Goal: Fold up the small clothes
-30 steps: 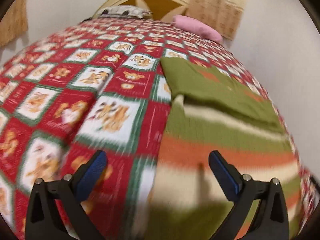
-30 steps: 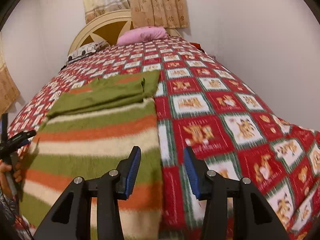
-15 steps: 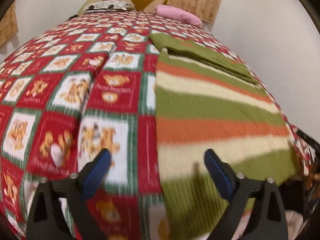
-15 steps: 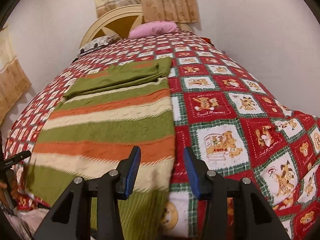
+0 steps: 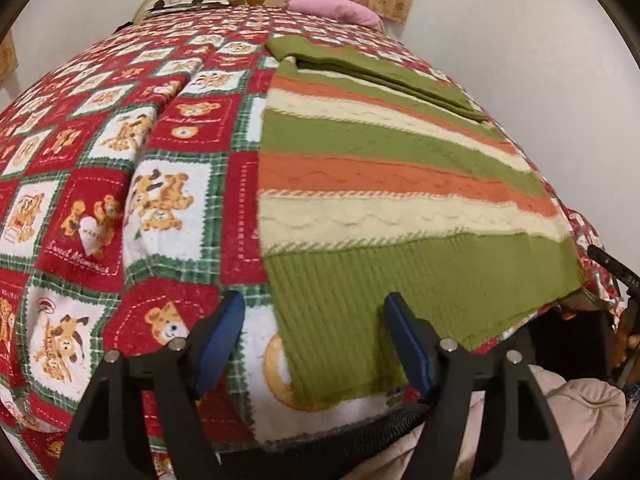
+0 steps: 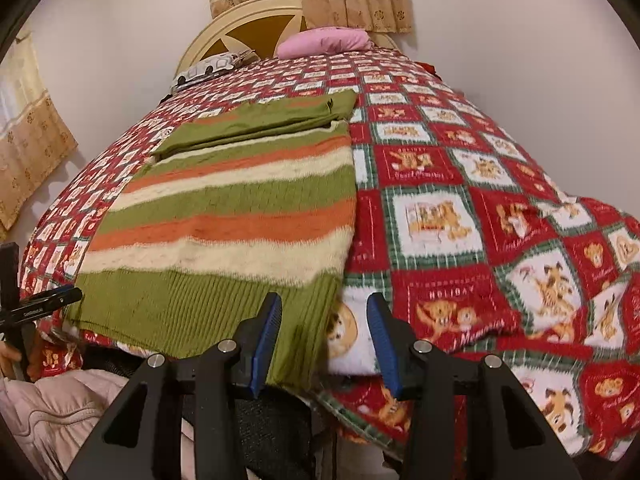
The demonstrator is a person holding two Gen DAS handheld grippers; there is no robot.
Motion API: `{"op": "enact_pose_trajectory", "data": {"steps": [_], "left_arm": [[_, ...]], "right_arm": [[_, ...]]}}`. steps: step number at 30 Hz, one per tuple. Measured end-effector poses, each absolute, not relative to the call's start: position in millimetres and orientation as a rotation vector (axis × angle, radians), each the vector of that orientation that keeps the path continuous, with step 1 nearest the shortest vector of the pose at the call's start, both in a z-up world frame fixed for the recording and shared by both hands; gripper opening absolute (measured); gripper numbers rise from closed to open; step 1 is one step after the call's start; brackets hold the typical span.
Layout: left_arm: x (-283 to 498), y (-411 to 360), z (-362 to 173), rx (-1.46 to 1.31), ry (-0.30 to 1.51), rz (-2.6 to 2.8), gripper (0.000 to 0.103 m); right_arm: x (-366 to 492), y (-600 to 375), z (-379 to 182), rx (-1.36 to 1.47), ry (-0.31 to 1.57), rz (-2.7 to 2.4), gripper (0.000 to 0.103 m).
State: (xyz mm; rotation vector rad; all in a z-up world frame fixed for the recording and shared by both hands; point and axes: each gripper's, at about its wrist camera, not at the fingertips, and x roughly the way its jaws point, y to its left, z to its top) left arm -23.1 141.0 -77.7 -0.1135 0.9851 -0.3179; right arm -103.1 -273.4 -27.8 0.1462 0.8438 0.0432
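A knitted sweater (image 5: 392, 184) striped green, orange and cream lies flat on the bed, its sleeves folded across the far end (image 6: 272, 120). Its ribbed green hem (image 6: 192, 304) reaches the near edge of the bed. My left gripper (image 5: 314, 322) hovers over the hem's left corner, and its jaws are closing with the cloth lying between them, untouched by the pads. My right gripper (image 6: 324, 334) is open over the hem's right corner (image 6: 304, 332), which lies between its blue pads (image 6: 266, 332) without being pinched.
A red and green teddy-bear blanket (image 5: 120, 184) covers the bed. A pink pillow (image 6: 324, 40) and a patterned pillow (image 6: 208, 68) lie at the headboard (image 6: 248, 28). A white wall runs along the right. The person's pale pink clothing (image 6: 60, 400) is below the bed edge.
Both grippers have drawn back from mid-sweater to its hem at the near bed edge. The left jaws have narrowed; the right jaws kept their width.
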Motion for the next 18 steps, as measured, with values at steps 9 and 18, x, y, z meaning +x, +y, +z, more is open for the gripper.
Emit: {"op": "enact_pose_trajectory", "data": {"steps": [9, 18], "left_arm": [[-32.0, 130.6, -76.2, -0.101, 0.995, -0.364, 0.064], [-31.9, 130.6, -76.4, -0.096, 0.989, -0.346, 0.048]], "right_arm": [[-107.1, -277.1, -40.9, 0.239, 0.899, 0.110, 0.046], [-99.7, -252.6, -69.2, 0.186, 0.964, 0.157, 0.043]]}}
